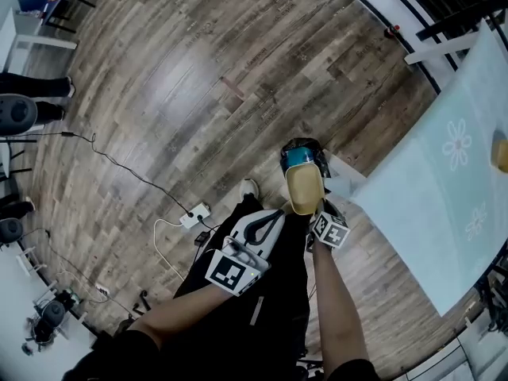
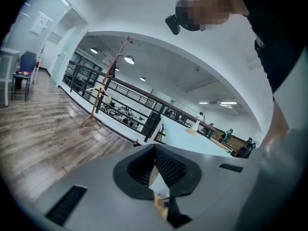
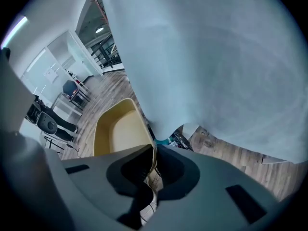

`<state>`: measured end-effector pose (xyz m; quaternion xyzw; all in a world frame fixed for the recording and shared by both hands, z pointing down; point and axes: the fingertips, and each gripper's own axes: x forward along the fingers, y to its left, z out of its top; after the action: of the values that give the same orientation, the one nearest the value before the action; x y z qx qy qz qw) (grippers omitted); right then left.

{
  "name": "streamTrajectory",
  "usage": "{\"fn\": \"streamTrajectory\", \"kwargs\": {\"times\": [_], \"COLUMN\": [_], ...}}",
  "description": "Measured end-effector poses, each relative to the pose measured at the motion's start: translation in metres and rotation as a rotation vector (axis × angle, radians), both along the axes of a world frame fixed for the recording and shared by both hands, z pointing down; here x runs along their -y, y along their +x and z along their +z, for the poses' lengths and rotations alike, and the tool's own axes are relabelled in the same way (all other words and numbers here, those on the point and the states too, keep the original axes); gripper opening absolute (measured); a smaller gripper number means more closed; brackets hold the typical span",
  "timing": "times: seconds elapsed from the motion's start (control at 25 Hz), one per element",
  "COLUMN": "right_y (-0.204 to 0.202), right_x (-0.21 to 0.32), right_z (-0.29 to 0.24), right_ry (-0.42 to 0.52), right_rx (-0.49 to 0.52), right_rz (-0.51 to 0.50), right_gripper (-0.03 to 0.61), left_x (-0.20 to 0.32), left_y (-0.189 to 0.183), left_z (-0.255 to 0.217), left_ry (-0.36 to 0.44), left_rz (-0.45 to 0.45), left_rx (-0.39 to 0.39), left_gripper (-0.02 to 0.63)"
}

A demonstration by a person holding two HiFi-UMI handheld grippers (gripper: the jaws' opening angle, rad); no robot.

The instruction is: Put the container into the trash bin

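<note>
**Listener:** Where is the container?

**Me:** The yellow container is in my right gripper. Seen from my head, its far end overlaps the near edge of the trash bin, a small dark bin with something blue inside. Its hollow side faces up at me. I cannot tell whether it touches the bin or hangs just over it.

**Listener:** How is it held?

**Me:** In the right gripper view, the right gripper has its jaws closed on the container – one side wall is pinched between them, and the rest of the tub reaches out ahead of the jaws.

**Listener:** And your other hand?

**Me:** My left gripper is on the near side of the bin, to its left, close against my dark clothing. In the left gripper view, the left gripper has its jaws together with nothing between them, and it points away at a long room with railings.

**Listener:** What else is round the bin?

**Me:** Just right of it – a table under a pale blue cloth. On the near left, my shoe; further left, a white power strip on the wood floor.
</note>
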<state>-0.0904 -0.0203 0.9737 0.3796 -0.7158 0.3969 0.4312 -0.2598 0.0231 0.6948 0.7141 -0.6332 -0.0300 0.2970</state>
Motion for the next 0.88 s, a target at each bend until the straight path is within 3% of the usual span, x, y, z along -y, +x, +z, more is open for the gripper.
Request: {"fn": "streamTrajectory", "kwargs": {"times": [0.28, 0.44, 0.56, 0.72, 0.88], "right_y": [0.001, 0.003, 0.007, 0.013, 0.014], "right_x": [0.008, 0.015, 0.012, 0.005, -0.002], "right_z": [0.039, 0.049, 0.059, 0.062, 0.062], "right_ry": [-0.026, 0.010, -0.018, -0.032, -0.043], "right_rx": [0.004, -0.013, -0.021, -0.049, -0.052], "right_rz": [0.076, 0.088, 0.105, 0.086, 0.079], "right_gripper": [0.048, 0.052, 0.089, 0.092, 0.092], "left_x": [-0.015, -0.023, -0.026, -0.024, -0.021], "left_y": [-0.005, -0.007, -0.010, -0.014, -0.021], "left_z": [0.019, 0.023, 0.030, 0.035, 0.031], "left_ry": [-0.028, -0.025, -0.040, -0.052, -0.015], "left_rz": [-0.020, -0.014, -0.029, -0.049, -0.052], "left_rx": [-0.064, -0.054, -0.056, -0.057, -0.042], "left_gripper": [0.014, 0.014, 0.014, 0.014, 0.014]}}
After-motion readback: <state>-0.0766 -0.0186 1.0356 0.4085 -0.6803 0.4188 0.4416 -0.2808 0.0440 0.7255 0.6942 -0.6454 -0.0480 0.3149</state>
